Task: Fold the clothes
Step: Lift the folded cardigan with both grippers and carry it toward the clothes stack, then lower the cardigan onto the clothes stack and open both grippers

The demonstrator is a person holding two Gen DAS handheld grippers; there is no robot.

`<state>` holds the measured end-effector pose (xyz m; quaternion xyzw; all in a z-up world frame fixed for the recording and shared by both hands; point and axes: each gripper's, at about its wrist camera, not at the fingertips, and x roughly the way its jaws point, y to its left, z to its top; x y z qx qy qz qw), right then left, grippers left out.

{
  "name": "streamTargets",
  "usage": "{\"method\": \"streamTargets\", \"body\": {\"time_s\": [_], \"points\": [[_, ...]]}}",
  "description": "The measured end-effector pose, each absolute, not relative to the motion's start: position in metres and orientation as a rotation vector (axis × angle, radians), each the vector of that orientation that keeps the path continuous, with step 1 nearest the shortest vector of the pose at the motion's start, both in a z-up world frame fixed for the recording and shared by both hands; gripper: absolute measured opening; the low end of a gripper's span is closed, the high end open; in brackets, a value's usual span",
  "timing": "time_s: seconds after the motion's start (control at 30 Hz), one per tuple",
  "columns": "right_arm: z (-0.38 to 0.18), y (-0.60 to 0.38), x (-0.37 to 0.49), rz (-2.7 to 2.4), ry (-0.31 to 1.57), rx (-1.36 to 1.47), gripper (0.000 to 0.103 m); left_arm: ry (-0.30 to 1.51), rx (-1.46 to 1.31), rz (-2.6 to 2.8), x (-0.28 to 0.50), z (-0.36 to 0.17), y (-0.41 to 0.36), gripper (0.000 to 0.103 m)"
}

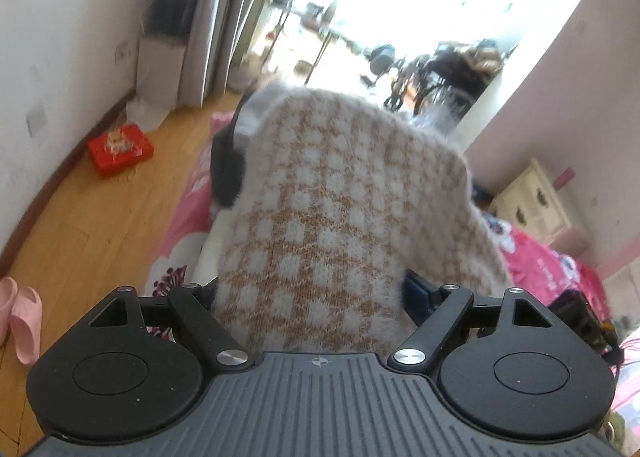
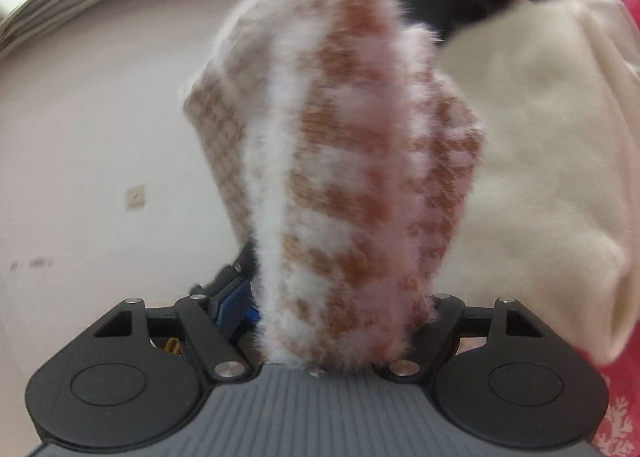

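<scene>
Sunlight burns out the far doorway in the left wrist view, so the clutter beyond it is only dark shapes. Nearer, a wooden floor point(image 1: 92, 217) runs along a white wall, with a red box point(image 1: 120, 151) lying on it and pink slippers point(image 1: 22, 317) cut off at the frame's edge. A pink floral bedspread point(image 1: 180, 229) covers the bed, and a cream drawer cabinet point(image 1: 536, 205) stands by the right-hand wall.

Both cameras are largely blocked by the checked sweater point(image 1: 332, 217), a fuzzy white and tan knit, which hides the fingertips of both tools. In the left wrist view it rises out of the left gripper point(image 1: 320, 297) and stretches away from the lens, its long axis running up the frame; a dark padded object at its far left edge is too blurred to name. The knit fills the gap between the spread linkage arms, so the gripper seems clamped on a thick bunch of it.

In the right wrist view the sweater point(image 2: 340, 177) stands up from the right gripper point(image 2: 340, 317) as a tall fold, white fuzzy edge toward the left, blurred with motion. It likewise packs the gap between the arms, apparently pinched. Behind it hangs a cream garment point(image 2: 540, 177), with a plain wall to the left.
</scene>
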<state>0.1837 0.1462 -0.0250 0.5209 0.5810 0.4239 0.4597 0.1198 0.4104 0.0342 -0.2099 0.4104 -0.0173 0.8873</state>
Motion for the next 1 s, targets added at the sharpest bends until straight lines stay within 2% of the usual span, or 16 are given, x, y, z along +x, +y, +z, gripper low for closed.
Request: {"method": "streamTargets", "body": {"time_s": [0.1,0.23,0.4,0.5,0.6,0.7,0.8,1.0], "points": [[-0.067,0.148,0.194,0.931,1.472,1.299,0.080,0.943,-0.437,-0.034,0.148,-0.011,0.419,0.080],[-0.097,0.140,0.202,0.891,1.505,1.330,0.080,0.964,-0.427,-0.028,0.156,-0.032,0.420,0.081],[-0.081,0.139,0.213,0.934,1.497,1.292,0.080,0.937,-0.468,-0.060,0.154,-0.016,0.428,0.080],[-0.074,0.141,0.222,0.948,1.477,1.242,0.080,0.918,-0.468,-0.045,0.161,-0.029,0.433,0.081],[-0.087,0.147,0.231,0.981,1.477,1.181,0.090,0.924,-0.451,0.007,0.168,-0.057,0.431,0.085],[-0.115,0.139,0.234,0.965,1.519,1.214,0.092,0.898,-0.506,0.003,0.161,-0.050,0.433,0.085],[-0.125,0.117,0.237,1.000,1.510,1.305,0.098,0.885,-0.504,0.004,0.154,-0.037,0.434,0.084],[-0.089,0.055,0.244,0.983,1.364,1.142,0.101,0.748,-0.491,0.052,0.127,0.005,0.440,0.082]]}}
